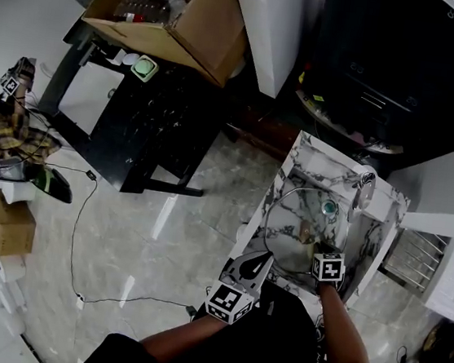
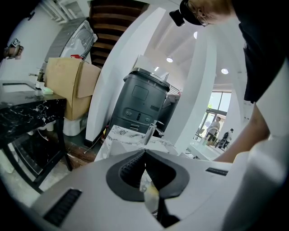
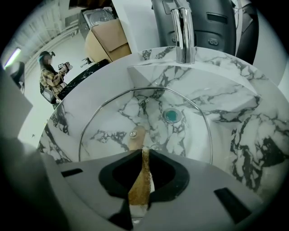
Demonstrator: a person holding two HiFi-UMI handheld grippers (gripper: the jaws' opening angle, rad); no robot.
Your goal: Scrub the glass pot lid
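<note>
Lid: round glass pot lid (image 1: 299, 231) with a metal rim, lying inside the grey-veined white marble sink (image 1: 298, 154), tilted against the basin wall.
Lid close up: in the right gripper view the round glass pot lid (image 3: 149, 124) spans most of the basin, with its tan wooden knob (image 3: 136, 137) and centre screw facing the camera.
Left gripper: left gripper (image 1: 263, 259) at the lid's near left edge; jaws closed on the rim.
Left gripper, own view: left gripper (image 2: 145, 152) with jaw tips together and a thin, pale, glassy sliver pinched behind them.
Right gripper: right gripper (image 1: 323, 248) over the lid's near right part.
Right gripper, own view: right gripper (image 3: 143, 150) with jaws closed on a thin brown-gold scouring pad (image 3: 139, 189), seen edge-on, its far end just beside the wooden knob.
Drain: teal drain plug (image 3: 172, 115) seen through the glass, beyond the knob.
Tap: chrome tap (image 3: 183, 31) upright on the far rim of the sink.
Behind the sink: dark grey machine (image 2: 140, 101).
Across the floor: black marbled bench (image 1: 153, 118), with an open brown cardboard box (image 1: 188, 32) on its far end.
Bystander: person in a plaid shirt (image 1: 3, 134) at the left edge, well apart from the sink.
</note>
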